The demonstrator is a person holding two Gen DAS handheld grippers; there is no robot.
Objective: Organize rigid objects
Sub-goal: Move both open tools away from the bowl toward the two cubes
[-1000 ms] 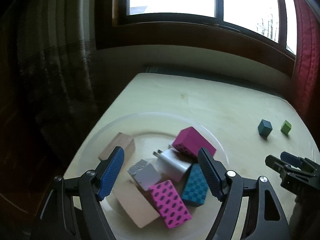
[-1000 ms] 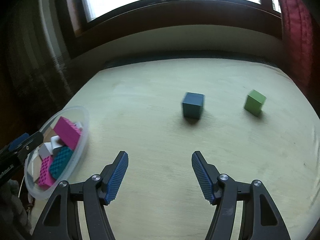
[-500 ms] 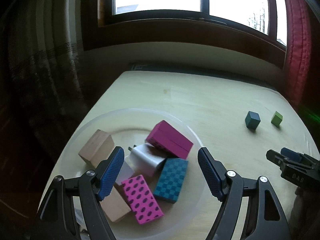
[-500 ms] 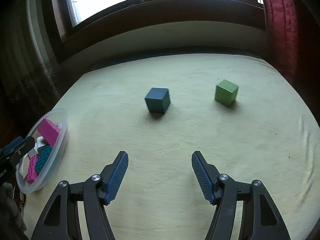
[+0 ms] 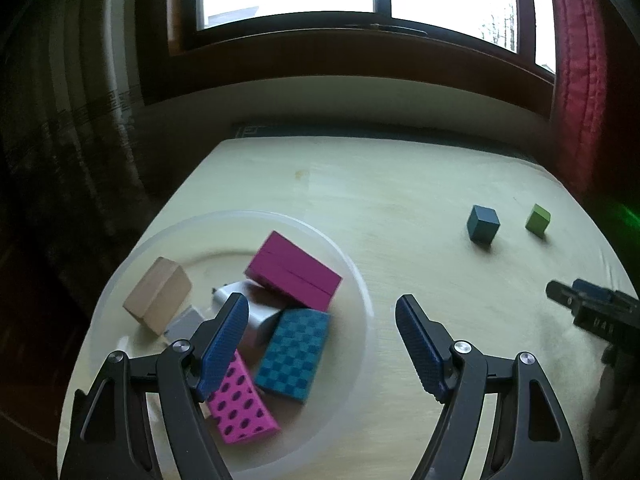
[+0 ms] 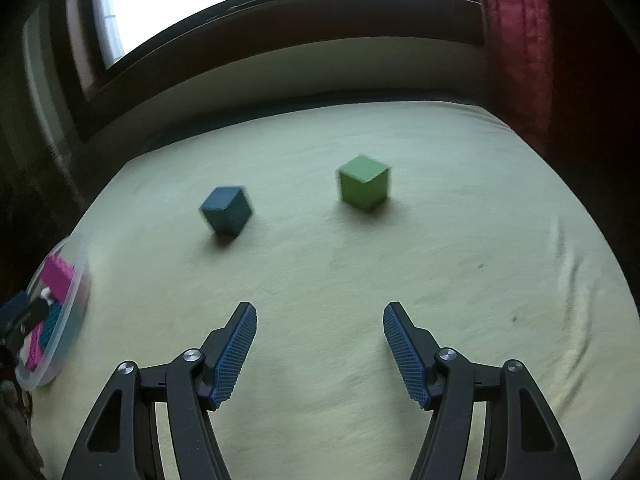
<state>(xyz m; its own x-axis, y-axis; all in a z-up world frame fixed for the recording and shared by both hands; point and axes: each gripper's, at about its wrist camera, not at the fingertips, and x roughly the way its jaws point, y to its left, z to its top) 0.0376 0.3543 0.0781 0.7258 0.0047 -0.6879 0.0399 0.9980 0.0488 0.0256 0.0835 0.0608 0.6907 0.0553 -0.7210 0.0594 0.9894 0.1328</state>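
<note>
A clear plastic bowl [image 5: 360, 280] at the table's left holds several blocks: a magenta block [image 5: 294, 270], a teal checkered block [image 5: 294, 354], a pink dotted block [image 5: 240, 404], a wooden block [image 5: 158, 300] and a white charger [image 5: 256, 312]. My left gripper [image 5: 322, 344] hangs open over the bowl's right rim, holding nothing. A dark teal cube [image 6: 226, 210] and a green cube [image 6: 364, 182] sit apart on the table. Open and empty, my right gripper [image 6: 320, 354] hovers short of both cubes, nearer the green one's line.
The cream table [image 6: 440, 280] ends at a wall under a window. A red curtain [image 6: 516, 40] hangs at the right. The bowl [image 6: 70, 320] shows at the right wrist view's left edge. The right gripper [image 5: 584, 304] appears at the left wrist view's right edge.
My left gripper has drifted right, from over the bowl's middle to its right rim. My right gripper has moved forward and right, so both cubes look larger and nearer.
</note>
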